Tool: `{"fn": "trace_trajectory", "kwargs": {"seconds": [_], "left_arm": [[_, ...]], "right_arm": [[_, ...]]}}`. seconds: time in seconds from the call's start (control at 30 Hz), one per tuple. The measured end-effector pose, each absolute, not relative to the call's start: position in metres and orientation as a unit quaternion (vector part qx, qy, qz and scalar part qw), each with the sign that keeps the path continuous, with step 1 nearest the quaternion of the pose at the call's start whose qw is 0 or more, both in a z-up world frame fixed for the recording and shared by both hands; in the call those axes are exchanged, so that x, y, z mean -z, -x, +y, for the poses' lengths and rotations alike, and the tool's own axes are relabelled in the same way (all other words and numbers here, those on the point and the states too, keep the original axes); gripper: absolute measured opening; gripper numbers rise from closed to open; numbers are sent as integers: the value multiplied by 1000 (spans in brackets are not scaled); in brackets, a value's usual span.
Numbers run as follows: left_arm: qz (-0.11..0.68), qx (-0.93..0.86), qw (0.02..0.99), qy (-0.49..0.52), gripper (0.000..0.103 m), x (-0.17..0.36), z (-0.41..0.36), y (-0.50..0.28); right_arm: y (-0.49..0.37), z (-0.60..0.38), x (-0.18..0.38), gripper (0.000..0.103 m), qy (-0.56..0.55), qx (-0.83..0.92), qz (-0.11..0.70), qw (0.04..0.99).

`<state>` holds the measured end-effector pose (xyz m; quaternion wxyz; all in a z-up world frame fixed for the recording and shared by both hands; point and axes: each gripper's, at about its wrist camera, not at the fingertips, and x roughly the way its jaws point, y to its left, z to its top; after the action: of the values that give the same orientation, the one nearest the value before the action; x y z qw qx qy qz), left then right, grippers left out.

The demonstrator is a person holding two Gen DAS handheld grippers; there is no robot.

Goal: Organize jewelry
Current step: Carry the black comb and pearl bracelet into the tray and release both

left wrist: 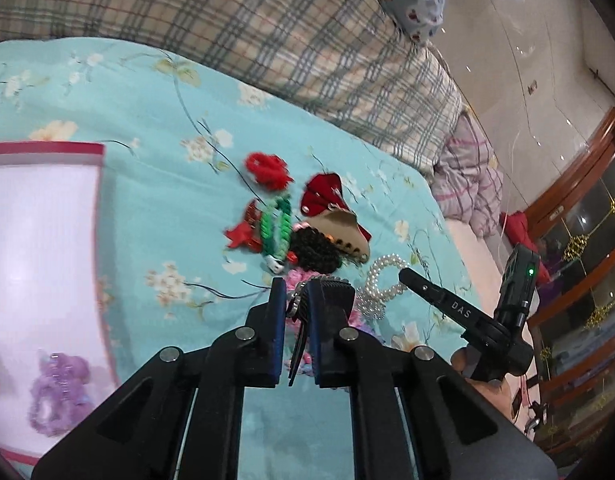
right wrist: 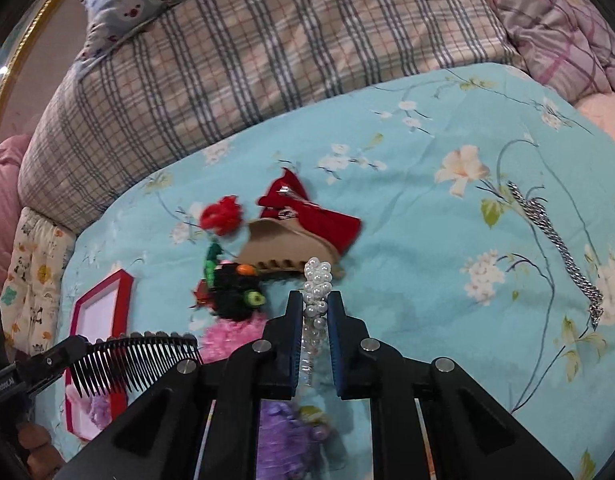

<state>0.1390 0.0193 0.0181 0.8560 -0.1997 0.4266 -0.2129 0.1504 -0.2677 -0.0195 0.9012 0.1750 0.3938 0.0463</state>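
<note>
The jaws of the left gripper (left wrist: 300,294) are seen drawn narrow upon a black toothed hair comb with a studded spine (left wrist: 307,312), which is held clear of the bed, its teeth hanging between the blue pads. The jaws of the right gripper (right wrist: 316,304) are likewise closed to a narrow gap upon a white pearl-bead bracelet (right wrist: 317,280), whose upper loop stands above the fingertips while clear beads trail down between the pads. Just beyond both grippers a small heap of ornaments is shown on the turquoise floral bedspread (right wrist: 427,216): a beige plastic claw clip (right wrist: 285,254) resting against a dark red velvet bow (right wrist: 303,210), a red woolly scrunchie (right wrist: 220,216) beside them, a green spiral hair tie (left wrist: 276,226), and a black curly scrunchie (right wrist: 233,292) nearest the jaws. A silver chain necklace (right wrist: 555,248) is laid out straight, well apart to the right of the heap in the right wrist view. A red-rimmed shallow box with a pale lining (left wrist: 43,240) lies to the left, with a purple beaded bracelet (left wrist: 59,392) inside it. A plaid quilt (right wrist: 227,80) is piled along the far edge of the bed.
</note>
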Motion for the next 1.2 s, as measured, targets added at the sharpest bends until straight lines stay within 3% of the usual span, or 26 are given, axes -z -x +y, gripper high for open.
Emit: {"fn": "trace_trajectory", "kwargs": {"seconds": [1.2], "left_arm": [[358,-1,895,267,8,-22,247,-98]], "right_arm": [[-159,10,-10,11,-97,-292,398,864]]}}
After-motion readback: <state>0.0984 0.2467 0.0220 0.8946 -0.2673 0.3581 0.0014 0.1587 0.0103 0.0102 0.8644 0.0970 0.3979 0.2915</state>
